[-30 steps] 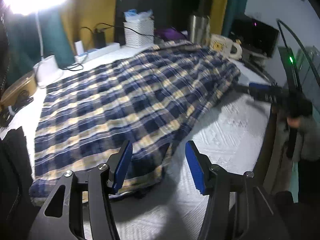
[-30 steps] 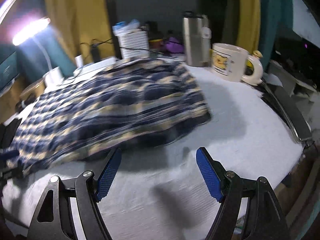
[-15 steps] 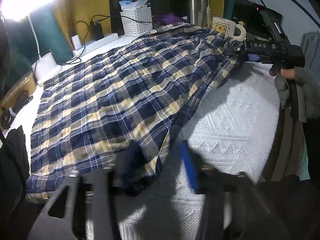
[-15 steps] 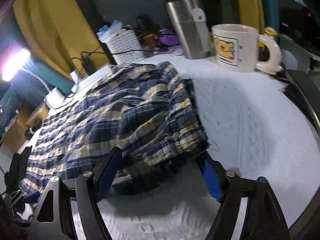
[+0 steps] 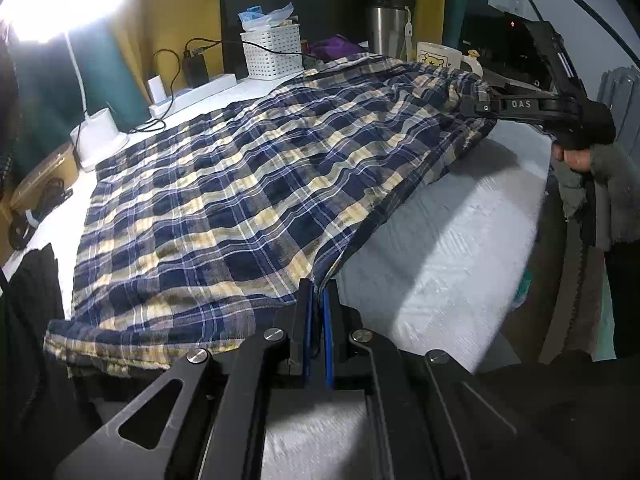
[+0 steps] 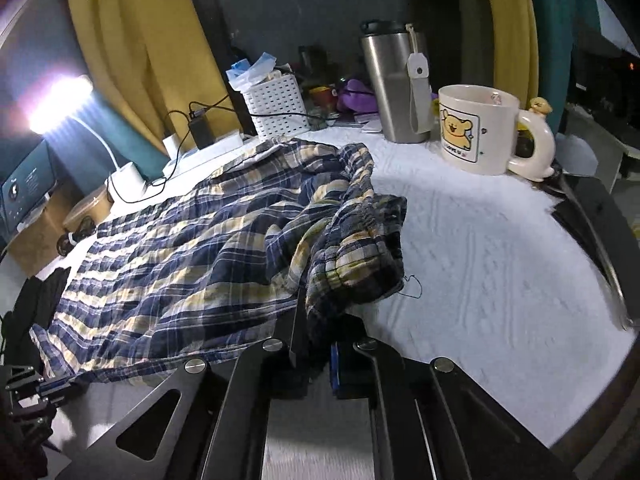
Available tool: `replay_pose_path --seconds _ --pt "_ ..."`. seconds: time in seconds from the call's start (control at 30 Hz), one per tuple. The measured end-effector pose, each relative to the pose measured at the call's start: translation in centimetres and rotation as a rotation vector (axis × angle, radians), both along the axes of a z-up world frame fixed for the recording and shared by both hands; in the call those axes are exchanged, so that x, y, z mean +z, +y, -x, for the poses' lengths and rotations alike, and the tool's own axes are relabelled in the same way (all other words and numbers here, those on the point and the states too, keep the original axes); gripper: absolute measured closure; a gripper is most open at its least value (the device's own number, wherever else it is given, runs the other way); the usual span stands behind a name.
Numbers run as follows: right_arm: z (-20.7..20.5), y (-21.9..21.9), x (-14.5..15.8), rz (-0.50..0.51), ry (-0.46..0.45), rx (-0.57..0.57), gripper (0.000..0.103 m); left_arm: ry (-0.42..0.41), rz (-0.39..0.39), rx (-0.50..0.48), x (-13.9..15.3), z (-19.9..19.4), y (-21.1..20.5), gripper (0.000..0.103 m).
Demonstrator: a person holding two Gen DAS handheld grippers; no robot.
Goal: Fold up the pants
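Navy, white and yellow plaid pants [image 5: 224, 200] lie spread on a white textured cloth [image 5: 460, 240]. My left gripper [image 5: 318, 300] is shut on the near edge of the pants at the leg end and lifts it slightly. My right gripper [image 6: 316, 320] is shut on the bunched waistband end [image 6: 360, 248], which is raised off the cloth. The right gripper also shows in the left wrist view [image 5: 476, 106], at the far right corner of the pants. The left gripper shows at the lower left of the right wrist view [image 6: 44, 386].
Along the back stand a white perforated basket [image 6: 278, 106], a steel tumbler [image 6: 394, 84], a bear mug [image 6: 480, 128], a power strip with chargers [image 5: 192, 88] and a lit desk lamp [image 5: 96, 136]. The table edge curves round the right side [image 6: 600, 248].
Both grippers were open and apart from the pants; they moved in and shut on the near edge, one at each end. The gripped edge is now lifted and the waistband bunched.
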State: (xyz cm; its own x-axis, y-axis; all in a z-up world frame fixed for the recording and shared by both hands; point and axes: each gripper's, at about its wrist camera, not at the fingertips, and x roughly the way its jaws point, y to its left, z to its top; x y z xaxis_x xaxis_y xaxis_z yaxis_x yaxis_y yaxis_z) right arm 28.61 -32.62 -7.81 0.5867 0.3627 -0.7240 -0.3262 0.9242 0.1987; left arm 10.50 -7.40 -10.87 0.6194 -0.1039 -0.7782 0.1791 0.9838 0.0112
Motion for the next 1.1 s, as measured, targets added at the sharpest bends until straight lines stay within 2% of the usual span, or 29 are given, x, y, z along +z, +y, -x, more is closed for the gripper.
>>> replay_pose_path --seconds 0.2,0.37,0.4,0.47,0.53,0.6,0.63,0.67,0.8,0.97,1.0,1.07,1.1 --pt "2.2 -0.8 -1.3 0.050 0.016 -0.023 0.097 0.013 0.032 0.017 -0.3 0.7 0.3 0.097" --pt "3.9 -1.1 -2.0 0.086 0.010 -0.038 0.097 0.011 0.064 0.052 1.0 1.9 1.9 0.093" --pt "4.0 -1.1 -1.9 0.094 0.009 -0.039 0.097 0.001 0.056 0.066 1.4 2.2 2.4 0.089" --pt "4.3 -1.3 -1.5 0.100 0.004 -0.051 0.091 -0.031 0.043 0.100 2.4 2.7 3.9 0.056" --pt "4.6 -1.5 -1.1 0.105 -0.006 -0.060 0.086 -0.076 0.030 0.153 3.4 3.1 5.9 0.047" --pt "4.9 -1.6 -0.6 0.114 -0.017 -0.070 0.067 -0.097 0.009 0.222 3.9 3.2 8.3 0.047" --pt "5.0 -1.7 -0.4 0.117 -0.022 -0.076 0.031 -0.098 0.005 0.248 3.9 3.2 9.2 0.047" --pt "5.2 -1.9 -0.2 0.106 -0.034 -0.081 0.004 -0.094 0.003 0.279 3.7 3.2 10.4 0.047" --pt "5.3 -2.0 0.6 0.107 -0.059 -0.093 0.004 -0.052 0.010 0.361 1.9 2.8 13.6 0.047" --pt "5.0 -1.8 0.9 0.106 -0.067 -0.107 0.004 -0.044 0.036 0.361 0.6 2.4 14.9 0.049" --pt "5.0 -1.5 0.9 0.108 -0.067 -0.100 0.004 -0.044 0.034 0.353 0.4 2.4 14.8 0.053" --pt "4.9 -1.2 0.9 0.107 -0.068 -0.091 0.004 -0.027 0.022 0.346 -0.1 2.3 14.7 0.082" --pt "5.0 -1.0 0.9 0.108 -0.070 -0.087 0.004 -0.021 0.018 0.347 -0.2 2.2 14.6 0.089"
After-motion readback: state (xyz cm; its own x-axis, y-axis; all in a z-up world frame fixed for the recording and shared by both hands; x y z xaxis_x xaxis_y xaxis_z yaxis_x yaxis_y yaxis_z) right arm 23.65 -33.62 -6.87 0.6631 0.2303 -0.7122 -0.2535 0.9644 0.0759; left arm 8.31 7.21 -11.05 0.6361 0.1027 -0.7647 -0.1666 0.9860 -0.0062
